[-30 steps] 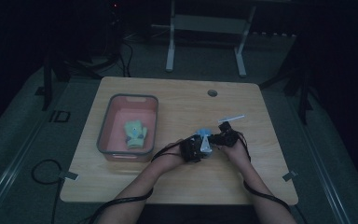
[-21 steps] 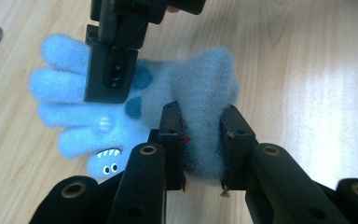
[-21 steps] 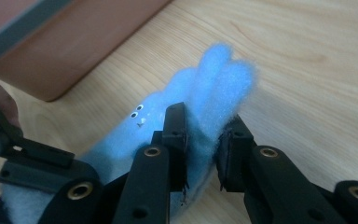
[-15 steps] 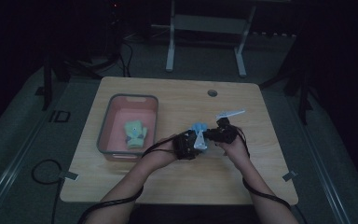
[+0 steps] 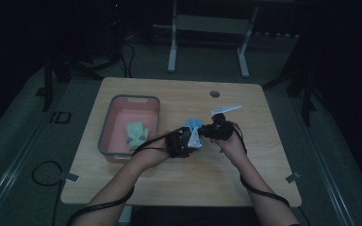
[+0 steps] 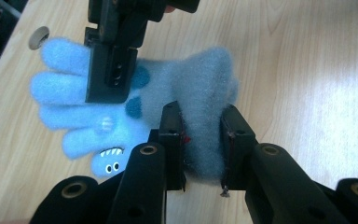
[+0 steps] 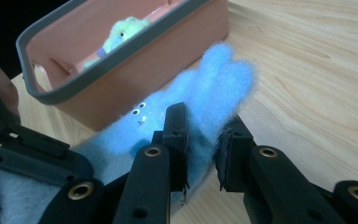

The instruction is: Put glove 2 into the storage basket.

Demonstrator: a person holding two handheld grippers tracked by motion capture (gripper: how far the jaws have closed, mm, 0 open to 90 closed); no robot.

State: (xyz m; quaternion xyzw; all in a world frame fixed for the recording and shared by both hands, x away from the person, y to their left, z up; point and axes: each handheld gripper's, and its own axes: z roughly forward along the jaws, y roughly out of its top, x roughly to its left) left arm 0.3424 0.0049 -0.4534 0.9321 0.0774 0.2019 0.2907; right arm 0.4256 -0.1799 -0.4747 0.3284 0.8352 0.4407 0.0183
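A fuzzy light-blue knitted glove with dark blue spots and a small cartoon face (image 6: pixel 135 100) hangs above the wooden table (image 5: pixel 264 155), stretched between the two grippers near the table's middle. The left gripper (image 6: pixel 200 140) is clenched on the glove's grey-blue cuff end, fabric bunched between its black pads. The right gripper (image 7: pixel 203 135) is clenched on the glove's finger end, the blue fuzz squeezed between its pads.

Against the high view of a second ago, both hands have risen and slid a little toward the tray, and the glove has come up off the tabletop with them; the grips themselves look the same.

To the left, just beside the glove in the right gripper view, sits a salmon-pink plastic tray with a grey rim (image 5: pixel 108 136). Inside it lies a pale green fuzzy glove (image 5: pixel 136 133).

Counted: two gloves, one blue in the air and one green in the tray; one tray; two grippers; one table with one round grommet hole (image 5: pixel 214 93) near its far edge.
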